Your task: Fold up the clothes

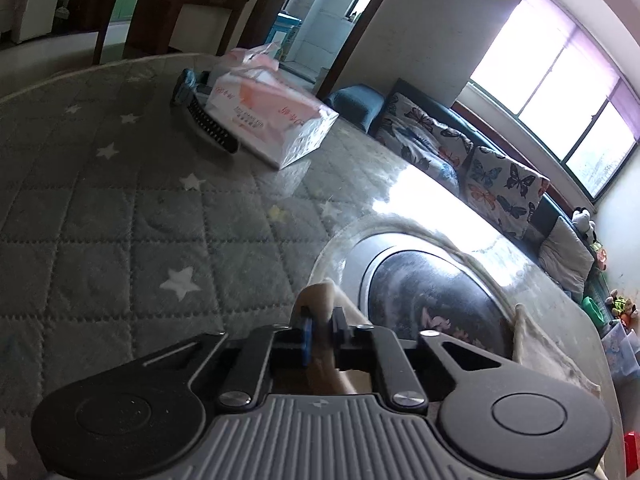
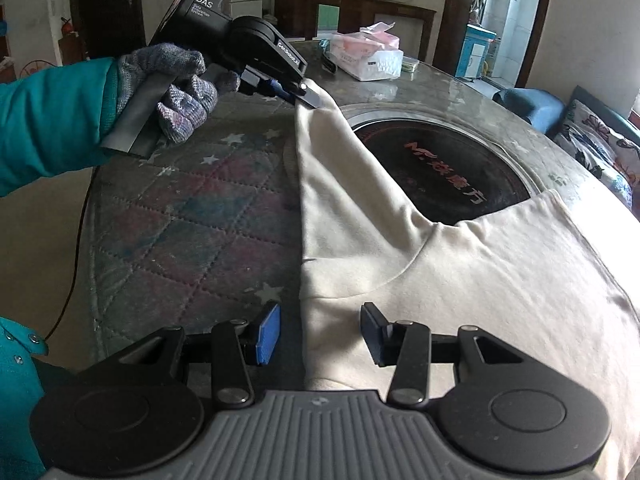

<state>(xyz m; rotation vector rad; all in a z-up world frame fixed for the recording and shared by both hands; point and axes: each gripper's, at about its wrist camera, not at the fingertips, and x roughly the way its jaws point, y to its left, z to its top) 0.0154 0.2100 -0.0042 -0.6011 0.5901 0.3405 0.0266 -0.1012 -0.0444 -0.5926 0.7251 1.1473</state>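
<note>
On the quilted table (image 2: 192, 216), a cream garment (image 2: 460, 280) lies.

We see a cream garment (image 2: 460, 264) draped over a grey quilted table cover (image 2: 192, 216) scattered with white stars, its diamond stitching tinged pink and blue just left of the garment. Beyond the garment, a glossy black round hob (image 2: 440, 168) carries red and grey lettering. Our black left gripper (image 2: 310, 96) pinches the cream sleeve; a grey speckled knit glove (image 2: 176, 88) and teal sleeve (image 2: 52, 120) hold it. Our black right gripper (image 2: 320, 334) shows a blue pad on one finger. Far beyond the garment sits a white-and-pink tissue pack (image 1: 268, 116); to its right, cushions (image 1: 464, 160) bear orange, blue and black butterflies.
</note>
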